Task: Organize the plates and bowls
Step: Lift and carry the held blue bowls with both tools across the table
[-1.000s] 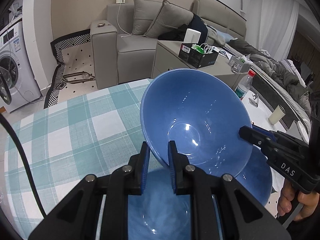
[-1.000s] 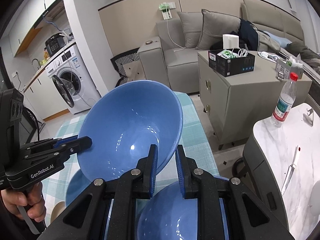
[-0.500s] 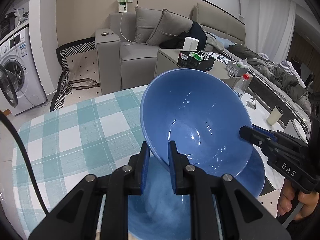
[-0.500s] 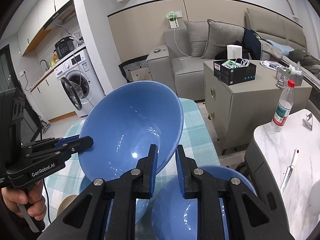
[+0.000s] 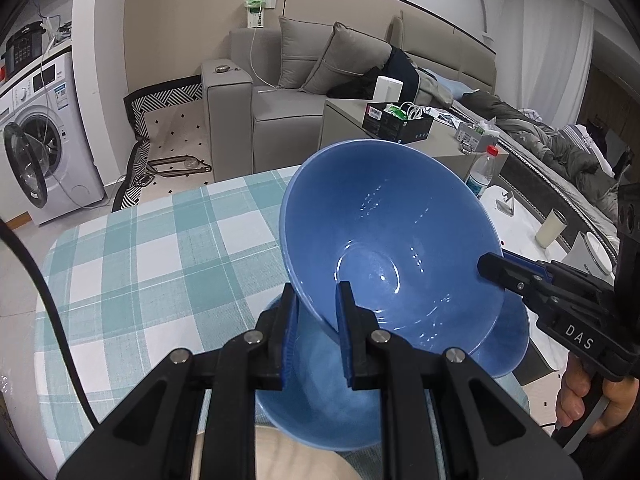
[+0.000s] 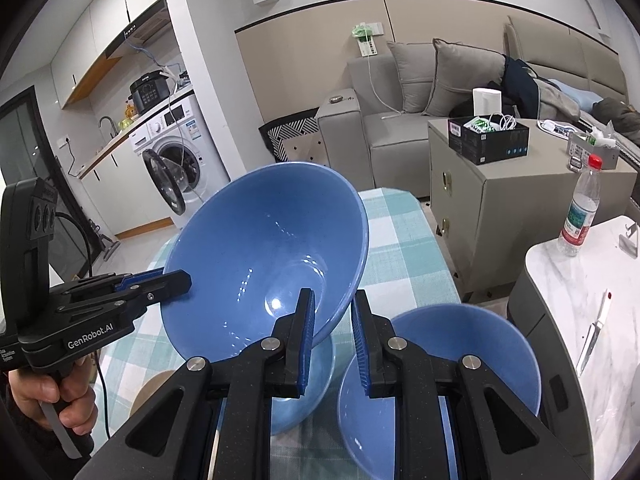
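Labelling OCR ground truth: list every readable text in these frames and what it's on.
"DAS": side of the right gripper.
"GenRobot.AI": side of the left gripper.
Too small or blurred to read: bottle label, washer stickers, black box print, cooker panel.

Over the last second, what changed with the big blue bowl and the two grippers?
The big blue bowl, pinched at its rim by the left gripper and the right gripper, was carried up and back from the smaller blue bowls on the checked tablecloth. Both grips, and the bowl's tilt, stayed the same.
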`<state>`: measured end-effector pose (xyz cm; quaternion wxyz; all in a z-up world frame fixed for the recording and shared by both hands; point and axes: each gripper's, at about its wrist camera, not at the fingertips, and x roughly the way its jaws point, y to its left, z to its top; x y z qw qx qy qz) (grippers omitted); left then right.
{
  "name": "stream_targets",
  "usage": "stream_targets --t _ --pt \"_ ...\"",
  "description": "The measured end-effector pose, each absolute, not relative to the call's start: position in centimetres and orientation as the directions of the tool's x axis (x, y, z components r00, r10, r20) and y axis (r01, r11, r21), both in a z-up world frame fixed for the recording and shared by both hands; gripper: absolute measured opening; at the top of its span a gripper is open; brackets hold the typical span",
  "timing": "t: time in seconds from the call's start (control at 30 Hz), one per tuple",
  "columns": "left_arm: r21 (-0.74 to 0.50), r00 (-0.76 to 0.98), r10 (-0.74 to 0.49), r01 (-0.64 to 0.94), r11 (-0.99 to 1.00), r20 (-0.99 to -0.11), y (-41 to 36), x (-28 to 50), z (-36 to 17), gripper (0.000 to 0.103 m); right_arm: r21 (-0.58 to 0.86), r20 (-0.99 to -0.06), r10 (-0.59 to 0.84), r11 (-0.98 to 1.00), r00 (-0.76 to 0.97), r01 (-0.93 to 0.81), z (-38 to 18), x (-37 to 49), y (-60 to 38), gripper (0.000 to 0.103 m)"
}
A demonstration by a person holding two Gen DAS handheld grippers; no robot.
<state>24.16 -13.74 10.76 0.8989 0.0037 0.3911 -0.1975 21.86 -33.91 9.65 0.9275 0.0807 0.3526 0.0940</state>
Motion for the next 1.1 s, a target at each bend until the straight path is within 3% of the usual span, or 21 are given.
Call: stream_targets --t 1.1 --pt "-0.109 0.594 -0.295 0.329 0.938 -0.749 -11.7 21.0 6.7 0.017 0.236 -0.692 0.286 0.957 0.663 -0.166 4.8 19.6 -31.1 0.02"
